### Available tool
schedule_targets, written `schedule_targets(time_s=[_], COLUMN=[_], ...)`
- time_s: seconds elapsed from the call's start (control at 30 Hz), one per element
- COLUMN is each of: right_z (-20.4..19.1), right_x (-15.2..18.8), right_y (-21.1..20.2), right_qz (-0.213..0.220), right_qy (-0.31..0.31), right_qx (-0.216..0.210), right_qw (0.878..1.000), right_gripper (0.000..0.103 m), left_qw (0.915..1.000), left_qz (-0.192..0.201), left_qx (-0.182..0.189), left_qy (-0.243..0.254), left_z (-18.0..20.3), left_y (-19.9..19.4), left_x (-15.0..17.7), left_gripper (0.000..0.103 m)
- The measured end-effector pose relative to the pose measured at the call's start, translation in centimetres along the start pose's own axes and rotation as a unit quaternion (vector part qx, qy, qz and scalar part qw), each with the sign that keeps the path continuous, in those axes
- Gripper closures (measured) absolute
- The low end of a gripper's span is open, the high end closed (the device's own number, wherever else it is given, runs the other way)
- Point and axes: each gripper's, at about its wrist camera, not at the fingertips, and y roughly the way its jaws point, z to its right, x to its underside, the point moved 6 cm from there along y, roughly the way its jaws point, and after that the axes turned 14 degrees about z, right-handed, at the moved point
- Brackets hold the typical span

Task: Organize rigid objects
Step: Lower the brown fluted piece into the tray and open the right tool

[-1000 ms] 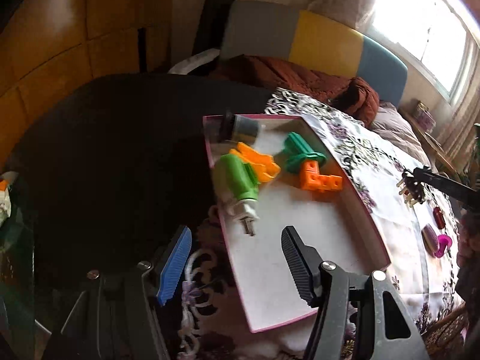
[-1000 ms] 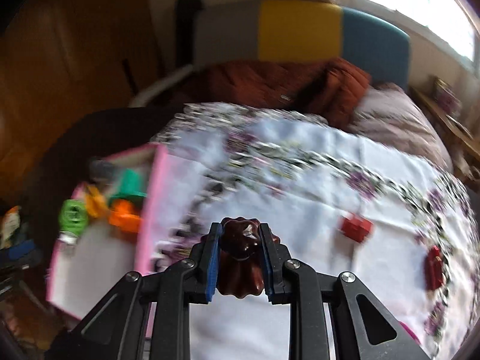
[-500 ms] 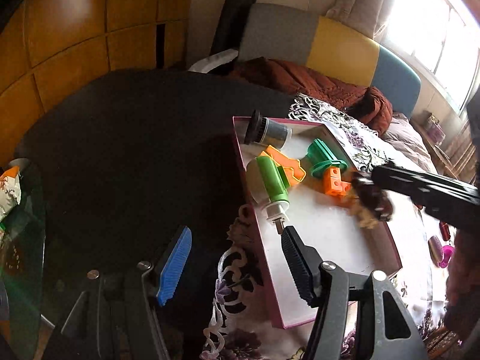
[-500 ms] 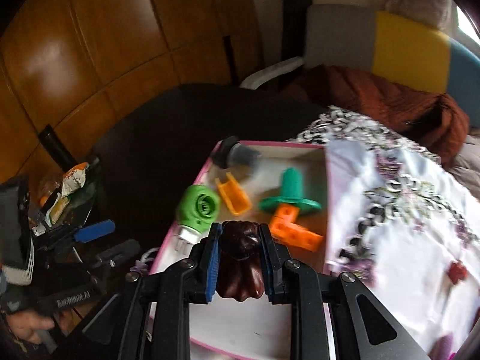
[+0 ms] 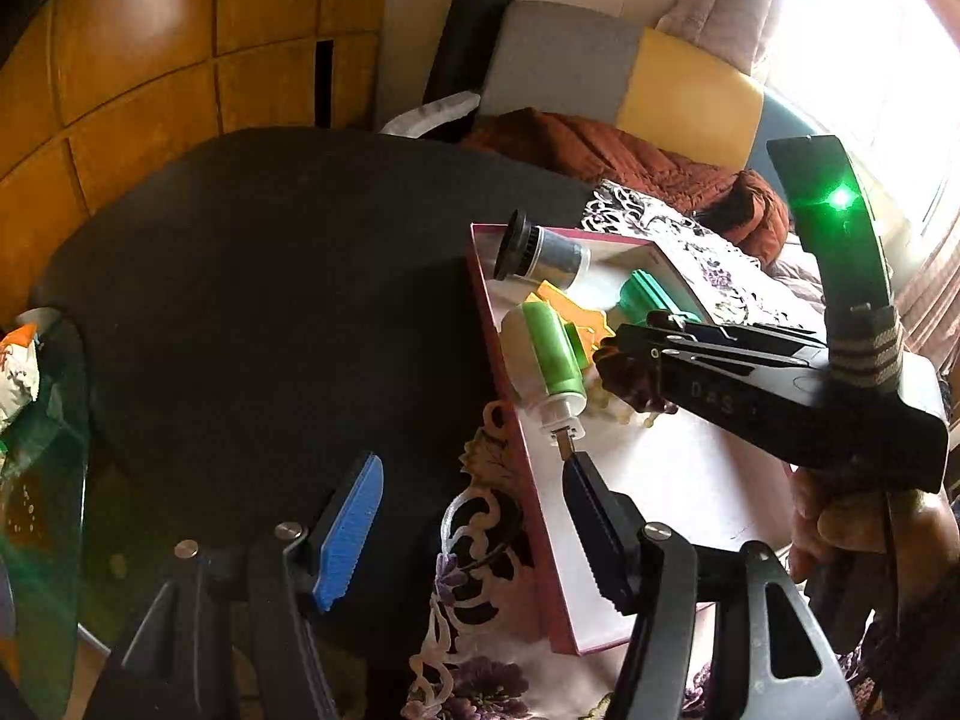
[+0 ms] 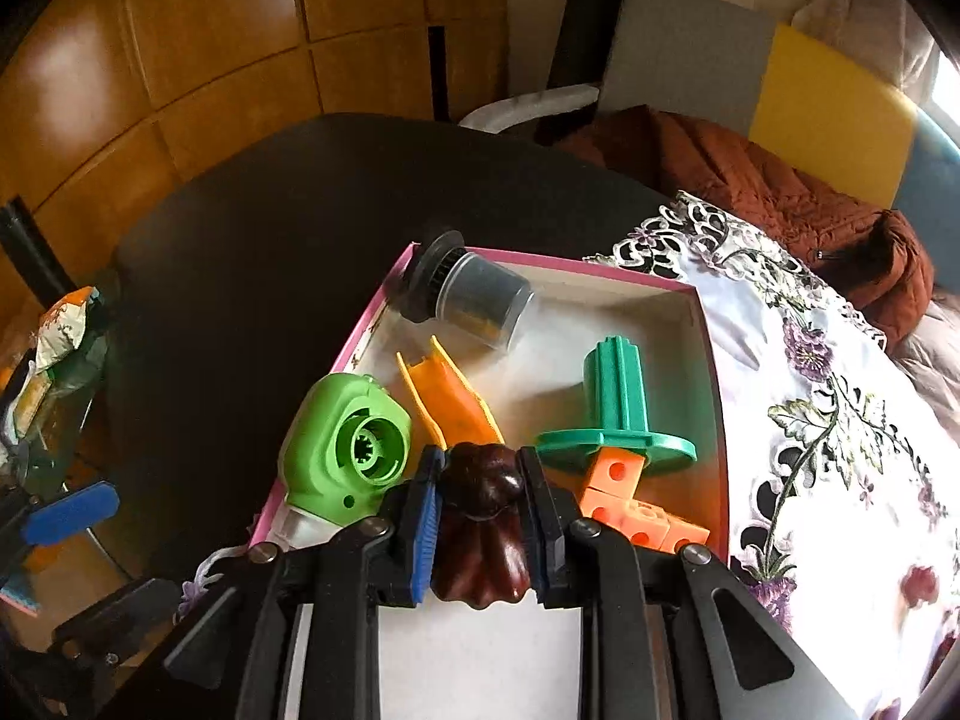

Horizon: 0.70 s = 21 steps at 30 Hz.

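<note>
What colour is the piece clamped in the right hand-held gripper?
Dark reddish brown, glossy; clearest in the right wrist view.

Black tongs (image 6: 480, 516) with silver screws, one blue ribbed pad

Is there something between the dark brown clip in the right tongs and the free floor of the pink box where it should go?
Nothing visible: the right tongs hold the brown clip over bare white floor of the pink box; the toys lie farther back.

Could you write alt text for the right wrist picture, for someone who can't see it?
The right claw grips a dark brown hair clip above a pink-rimmed box. The box holds a green plastic gadget, an orange scoop, a lidded jar, a teal peg and orange blocks.
</note>
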Motion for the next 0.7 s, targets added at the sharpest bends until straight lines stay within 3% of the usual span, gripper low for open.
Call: schedule_targets(time_s=[0.07,0.13,0.3,0.7], right_z=[0.2,0.4,0.6,2.2], right_x=[0.0,0.1,-0.2,-0.6], right_y=[0.1,-0.1,-1.5,-6.1], right_qz=[-0.005,-0.004,0.017,0.068], right_qy=[0.005,0.016,0.024,0.042], right_qx=[0.004,0.003,-0.007,-0.004], right_qw=[1.000,1.000,1.000,0.997], right_gripper=[0.076,0.061,0.048,0.039], left_qw=[1.0000,1.0000,1.0000,0.9996], left_qz=[0.002,0.004,0.009,0.019], left_qx=[0.000,-0.001,-0.001,0.005], left_qy=[0.000,0.001,0.003,0.019], left_z=[0.0,0.0,0.1,1.0], left_y=[-0.1,-0.2,-0.6,-1.6], left_x=[-0.1,-0.2,-0.3,-0.5], left_gripper=[0.040,0.040,0.040,0.040])
